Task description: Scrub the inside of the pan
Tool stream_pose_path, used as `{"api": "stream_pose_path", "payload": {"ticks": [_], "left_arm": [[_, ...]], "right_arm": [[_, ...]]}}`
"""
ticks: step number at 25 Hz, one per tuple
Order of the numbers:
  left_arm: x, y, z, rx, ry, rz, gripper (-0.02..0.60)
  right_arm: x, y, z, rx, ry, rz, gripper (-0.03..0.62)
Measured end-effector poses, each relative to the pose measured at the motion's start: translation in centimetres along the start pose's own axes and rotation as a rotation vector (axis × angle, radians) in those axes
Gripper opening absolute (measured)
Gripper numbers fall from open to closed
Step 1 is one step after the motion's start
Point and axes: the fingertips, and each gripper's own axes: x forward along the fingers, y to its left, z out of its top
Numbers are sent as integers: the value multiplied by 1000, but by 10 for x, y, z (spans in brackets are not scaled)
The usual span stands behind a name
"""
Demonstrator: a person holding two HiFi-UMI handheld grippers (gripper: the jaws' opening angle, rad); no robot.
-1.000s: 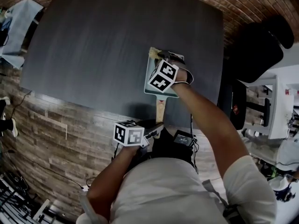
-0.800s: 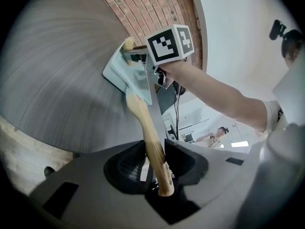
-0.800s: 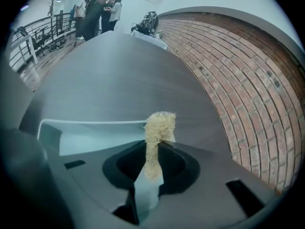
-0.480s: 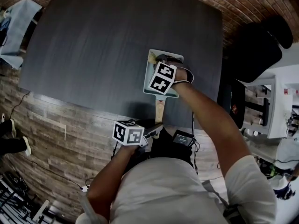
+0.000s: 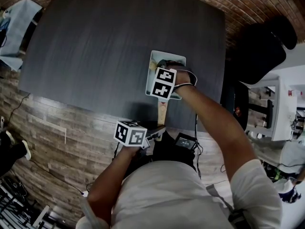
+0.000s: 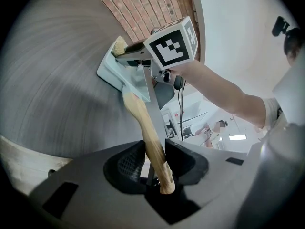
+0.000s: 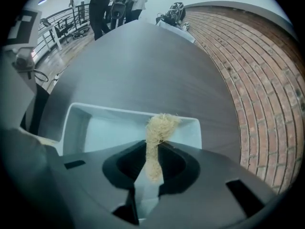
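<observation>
Seen from above: a dark grey table (image 5: 109,42) w/ a pale blue-green rectangular pan (image 5: 153,66) set near its near-right edge. The pan's wooden handle (image 5: 162,112) is pointed toward the person and reaches the table's edge. The handle is clamped by the L gripper (image 6: 153,162), w/ both jaws pressed on the wood close to its end. The R gripper (image 7: 153,149) is tilted steeply down over the pan's inside. A straw-coloured fibre scrubber (image 7: 159,125) is pinched betw. its jaws, w/ the frayed tip seen against the pan's far wall. Contact w/ the pan's floor can't be told. Brick floor (image 5: 238,4) is seen beyond the table. People (image 7: 102,4) are seen standing in the bkgd.
</observation>
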Motion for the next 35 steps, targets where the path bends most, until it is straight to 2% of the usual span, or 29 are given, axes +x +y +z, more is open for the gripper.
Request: {"api": "stream_pose_path", "payload": {"ticks": [17, 35], "left_arm": [[-1, 1, 0, 4, 5, -5, 137], [-1, 1, 0, -2, -15, -2, 137]], "right_arm": [[-16, 56, 5, -168, 34, 249, 83], [-39, 88, 8, -159, -3, 494, 83]]}}
